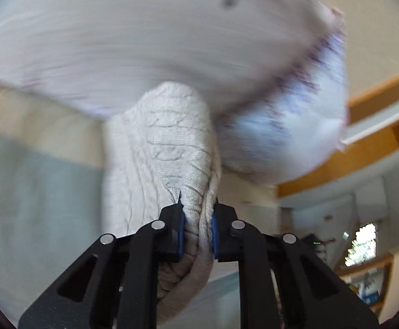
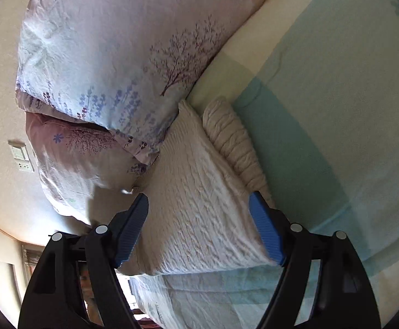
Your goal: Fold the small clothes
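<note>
In the left wrist view, the left gripper (image 1: 198,227) is pinching a bunched edge of the cream cable-knit sweater (image 1: 163,148) between its blue pads (image 1: 181,230), with the jaws nearly together on the cloth. The knit is running forward from the fingertips in a thick fold and is filling the middle of the view. Beyond it a pale pillow (image 1: 144,38) is showing only as a blur, so its pattern is hard to read here; it is probably the same floral one that the other camera sees. Far to the right, a wooden bed frame (image 1: 378,137) is crossing the picture.

In the right wrist view, the right gripper (image 2: 199,227) is standing with its jaws wide apart, and nothing is being held. The folded sweater (image 2: 196,205) is lying between the two blue fingers (image 2: 265,227), on the checked green and cream bedsheet (image 2: 336,96). A rolled ribbed part of the knit is lying just beside the main fold, on the right. Behind the sweater, the floral pillow (image 2: 111,49) is touching its far edge, and a second pillow (image 2: 73,159) is lying under the first one.
</note>
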